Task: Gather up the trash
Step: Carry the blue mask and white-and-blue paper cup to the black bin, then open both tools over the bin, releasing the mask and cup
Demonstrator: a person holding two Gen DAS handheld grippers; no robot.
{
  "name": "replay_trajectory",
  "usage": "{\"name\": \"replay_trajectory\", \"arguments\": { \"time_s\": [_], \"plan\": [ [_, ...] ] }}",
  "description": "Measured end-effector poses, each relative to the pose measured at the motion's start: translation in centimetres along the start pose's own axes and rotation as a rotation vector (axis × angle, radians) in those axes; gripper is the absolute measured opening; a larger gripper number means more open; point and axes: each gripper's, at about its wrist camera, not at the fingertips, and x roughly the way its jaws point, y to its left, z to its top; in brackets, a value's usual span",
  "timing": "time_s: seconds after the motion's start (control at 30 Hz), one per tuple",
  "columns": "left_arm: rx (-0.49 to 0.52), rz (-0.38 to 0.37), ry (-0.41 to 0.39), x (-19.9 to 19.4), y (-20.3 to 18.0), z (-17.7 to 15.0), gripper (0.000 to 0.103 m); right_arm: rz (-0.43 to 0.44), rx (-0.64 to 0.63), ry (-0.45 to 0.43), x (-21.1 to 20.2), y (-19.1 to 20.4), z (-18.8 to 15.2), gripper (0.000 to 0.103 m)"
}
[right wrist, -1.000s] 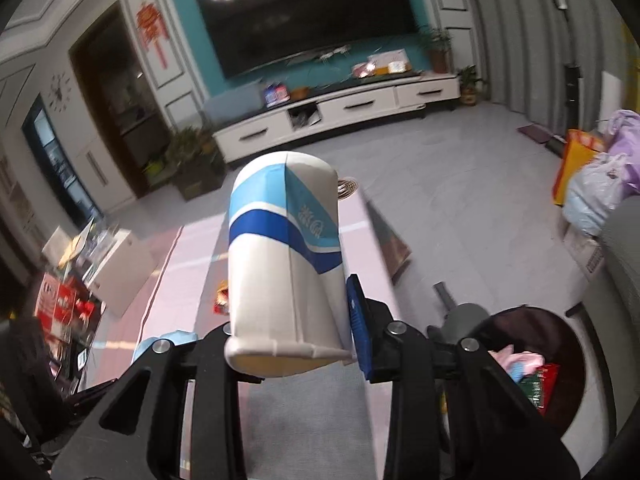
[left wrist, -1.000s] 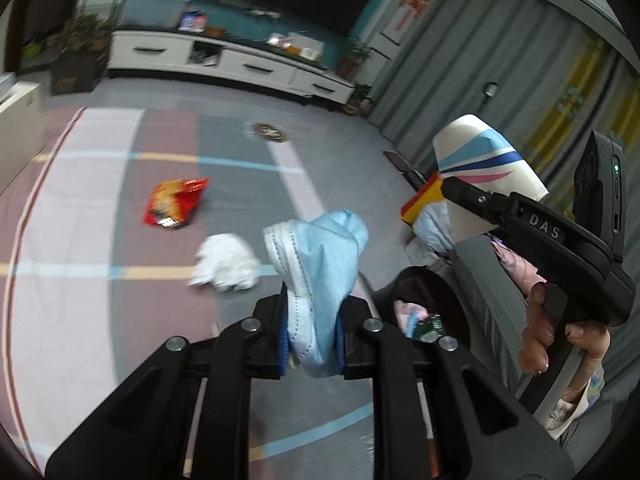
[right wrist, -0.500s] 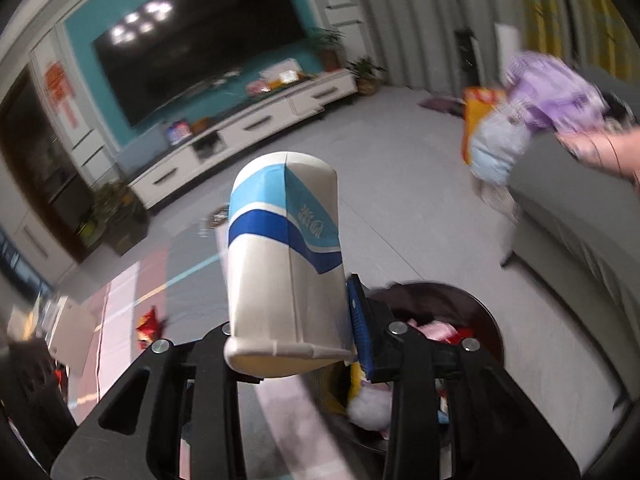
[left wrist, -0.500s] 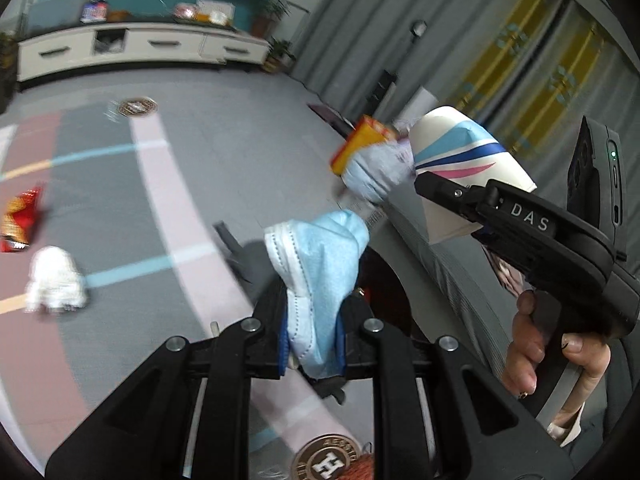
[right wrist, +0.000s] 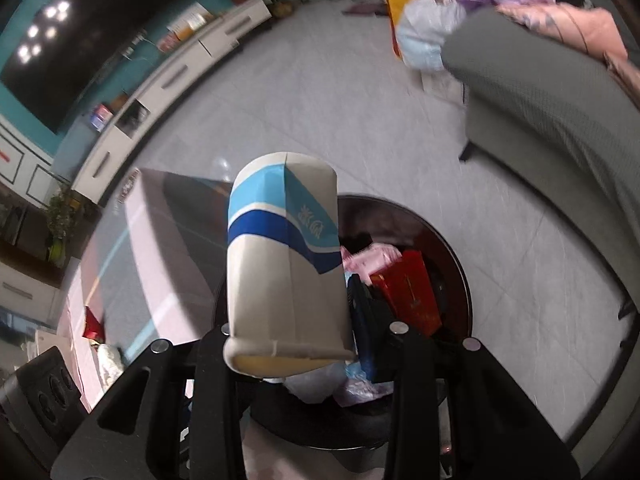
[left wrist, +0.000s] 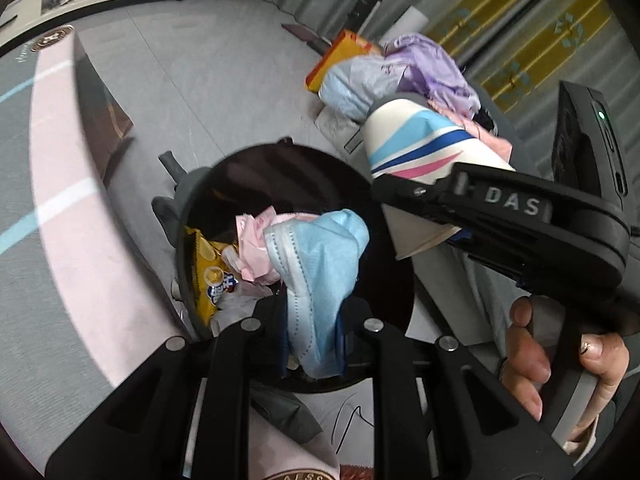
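Grey living-room floor with a striped rug; landmark is the dark round trash bin (left wrist: pixel 304 176) beside the grey sofa (right wrist: pixel 560 112). Left gripper (left wrist: pixel 312 332) clamped on a blue face mask (left wrist: pixel 320 272), directly above the bin mouth. Right gripper (right wrist: pixel 292 344) pinching a paper cup (right wrist: pixel 284 264), at the bin's rim. Bin holds pink paper (left wrist: pixel 252 248), yellow wrapper (left wrist: pixel 208 272), red packet (right wrist: pixel 408 292).

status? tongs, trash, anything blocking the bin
Left tongs shut on face mask. Right tongs shut on paper cup. Both over open trash bin, already part full. Nothing blocking the drop.
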Motion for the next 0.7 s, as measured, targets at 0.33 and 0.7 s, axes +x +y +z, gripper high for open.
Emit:
{"name": "replay_trajectory", "arguments": {
  "time_s": [0.33, 0.7],
  "plan": [
    [-0.001, 0.017, 0.063, 2.8, -0.6, -0.3, 0.039, -0.092, 0.046, 0.099, 2.2, -1.7, -0.3, 0.036],
    [-0.018, 0.005, -0.014, -0.9, 0.3, -0.3, 0.081, -0.077, 0.019, 0.035, 0.2, -0.7, -0.1, 0.063]
  ]
}}
